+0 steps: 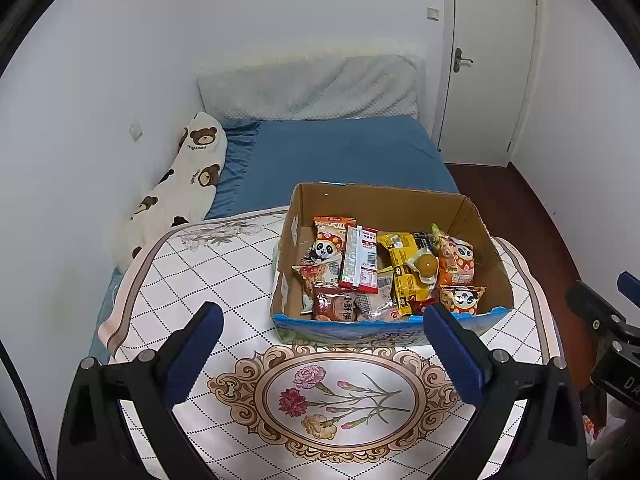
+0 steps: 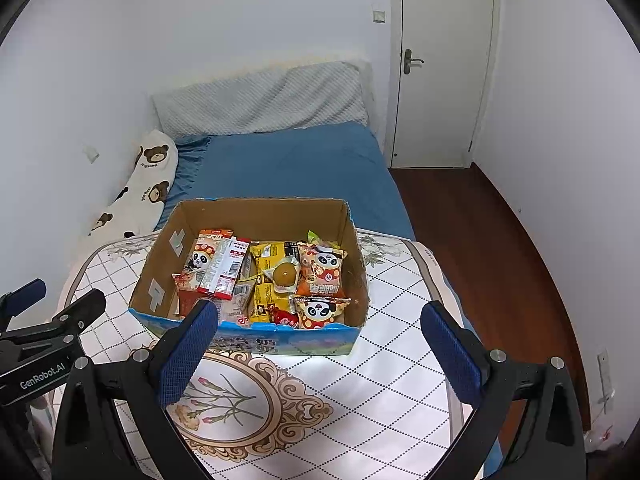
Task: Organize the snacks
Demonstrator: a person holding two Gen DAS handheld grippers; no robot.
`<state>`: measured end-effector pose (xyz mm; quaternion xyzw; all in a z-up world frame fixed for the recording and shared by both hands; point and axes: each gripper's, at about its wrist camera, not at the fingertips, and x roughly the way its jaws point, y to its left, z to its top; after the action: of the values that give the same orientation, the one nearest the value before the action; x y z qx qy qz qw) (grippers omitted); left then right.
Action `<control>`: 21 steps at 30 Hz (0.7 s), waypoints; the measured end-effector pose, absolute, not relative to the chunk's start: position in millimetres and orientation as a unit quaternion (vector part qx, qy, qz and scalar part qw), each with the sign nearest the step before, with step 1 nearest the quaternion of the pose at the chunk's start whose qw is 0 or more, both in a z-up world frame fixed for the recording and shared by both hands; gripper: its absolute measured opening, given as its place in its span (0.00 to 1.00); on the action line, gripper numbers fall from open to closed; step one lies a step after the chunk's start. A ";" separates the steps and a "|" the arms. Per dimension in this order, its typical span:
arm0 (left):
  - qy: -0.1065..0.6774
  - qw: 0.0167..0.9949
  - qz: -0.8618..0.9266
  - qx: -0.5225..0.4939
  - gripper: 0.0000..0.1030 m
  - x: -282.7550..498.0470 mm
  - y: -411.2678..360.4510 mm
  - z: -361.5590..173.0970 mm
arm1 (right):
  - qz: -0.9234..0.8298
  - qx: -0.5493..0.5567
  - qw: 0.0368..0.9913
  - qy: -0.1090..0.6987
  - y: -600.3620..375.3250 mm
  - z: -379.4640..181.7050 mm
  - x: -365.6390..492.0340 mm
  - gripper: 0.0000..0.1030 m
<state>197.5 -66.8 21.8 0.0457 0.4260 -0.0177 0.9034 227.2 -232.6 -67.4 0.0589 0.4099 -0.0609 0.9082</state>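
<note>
An open cardboard box (image 1: 384,200) (image 2: 256,210) with a blue printed front stands on the floral table cover. It holds several snack packets: panda packets (image 1: 460,298) (image 2: 320,310), a red-and-white packet (image 1: 360,260) (image 2: 224,268), yellow packets with a round cake (image 1: 424,266) (image 2: 285,273) and a brown biscuit packet (image 1: 334,306). My left gripper (image 1: 322,344) is open and empty just before the box front. My right gripper (image 2: 320,344) is open and empty, also just before the box. Each gripper shows at the edge of the other's view.
The table cover (image 1: 224,264) (image 2: 400,320) has a flower medallion (image 1: 340,396) under the grippers. Behind lies a bed with a blue sheet (image 1: 340,152), a grey headboard cushion (image 1: 308,88) and a bear-print pillow (image 1: 188,176). A white door (image 2: 440,64) and wood floor (image 2: 480,232) are right.
</note>
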 end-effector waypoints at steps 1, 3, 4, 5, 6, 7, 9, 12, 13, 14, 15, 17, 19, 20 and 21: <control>0.425 0.904 -0.018 0.046 0.99 197.3 -67.0 22.1 | -0.060 0.058 0.908 0.410 -232.4 -67.2 228.0 1.00; 0.425 0.904 -0.019 0.047 0.99 196.9 -67.9 22.8 | -0.061 0.059 0.909 0.409 -232.2 -66.1 227.8 1.00; 0.425 0.904 -0.019 0.048 0.99 196.6 -68.5 23.3 | -0.061 0.059 0.909 0.409 -232.5 -65.3 227.6 1.00; 0.425 0.904 -0.019 0.048 0.99 196.5 -68.8 23.5 | -0.060 0.059 0.909 0.408 -232.0 -64.7 227.4 1.00; 0.425 0.904 -0.019 0.048 0.99 196.2 -68.9 24.0 | -0.061 0.059 0.909 0.408 -232.3 -64.1 227.2 1.00; 0.425 0.904 -0.020 0.049 0.99 195.8 -69.4 24.2 | -0.061 0.060 0.909 0.407 -232.7 -63.4 226.7 1.00; 0.425 0.904 -0.020 0.048 0.99 195.2 -69.8 24.2 | -0.061 0.060 0.910 0.406 -232.6 -61.7 226.3 1.00; 0.424 0.904 -0.020 0.049 0.99 194.0 -70.2 24.9 | -0.061 0.061 0.910 0.405 -233.0 -60.8 225.8 1.00; 0.424 0.904 -0.021 0.048 0.99 194.2 -70.3 24.8 | -0.061 0.062 0.910 0.405 -233.1 -60.8 225.2 1.00; 0.425 0.904 -0.021 0.047 0.99 194.3 -70.3 24.7 | -0.060 0.063 0.910 0.405 -233.1 -60.4 225.2 1.00; 0.424 0.904 -0.021 0.047 0.99 193.6 -70.2 25.0 | -0.060 0.063 0.910 0.405 -232.9 -60.6 225.1 1.00; 0.424 0.904 -0.022 0.047 0.99 192.7 -70.3 25.3 | -0.060 0.063 0.910 0.405 -232.9 -60.7 225.1 1.00; 0.423 0.904 -0.022 0.048 0.99 192.6 -70.5 25.4 | -0.060 0.064 0.910 0.406 -232.9 -60.6 224.0 1.00; 0.423 0.905 -0.021 0.048 0.99 192.6 -70.5 25.5 | -0.061 0.064 0.910 0.406 -232.8 -60.2 223.9 1.00; 0.424 0.904 -0.021 0.048 0.99 192.3 -70.5 25.7 | -0.060 0.063 0.910 0.406 -232.8 -60.1 224.2 1.00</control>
<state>192.3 -70.5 25.7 0.0482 0.4235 -0.0213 0.9044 224.2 -232.8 -60.1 0.0632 0.4057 -0.0598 0.9099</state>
